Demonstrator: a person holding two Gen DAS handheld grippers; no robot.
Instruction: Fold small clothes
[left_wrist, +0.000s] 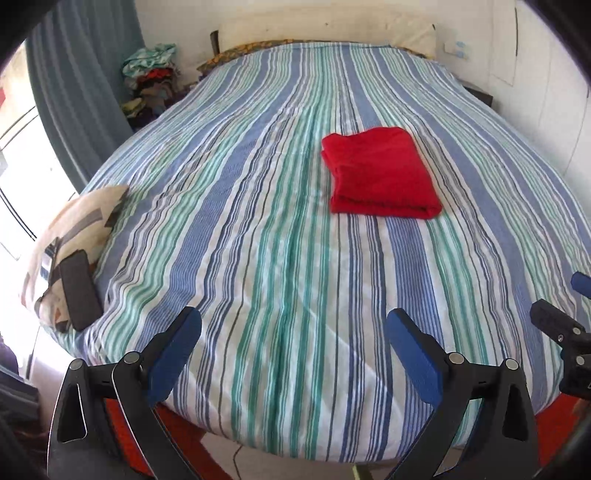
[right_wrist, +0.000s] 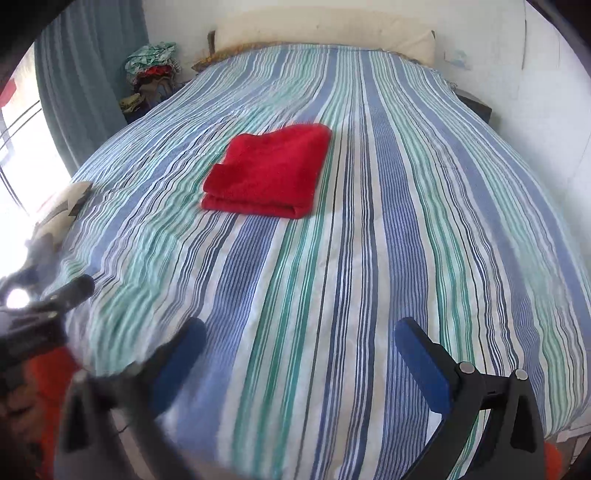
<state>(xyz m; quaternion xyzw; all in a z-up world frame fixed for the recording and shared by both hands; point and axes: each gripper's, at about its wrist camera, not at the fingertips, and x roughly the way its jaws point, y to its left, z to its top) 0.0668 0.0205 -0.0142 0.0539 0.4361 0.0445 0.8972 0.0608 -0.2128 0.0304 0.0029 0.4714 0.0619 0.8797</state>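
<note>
Here, a bed (left_wrist: 280, 229) under a blue, green and white striped cover fills nearly the whole frame in both views, with a teal curtain (left_wrist: 74, 85) at the upper left and a heap of clothes (left_wrist: 151, 81) just right of it. A red cloth (left_wrist: 380, 171), folded into a thick rectangle, lies flat on the cover right of centre in the left view and left of centre in the right view, while a patterned cushion (left_wrist: 70, 236) carrying a dark phone (left_wrist: 79, 291) sits at the left edge. Both the left tool (left_wrist: 293, 323) and the right tool (right_wrist: 301, 332) hang at the bottom of the frame, fingers spread wide and empty, well apart from the cloth.
</note>
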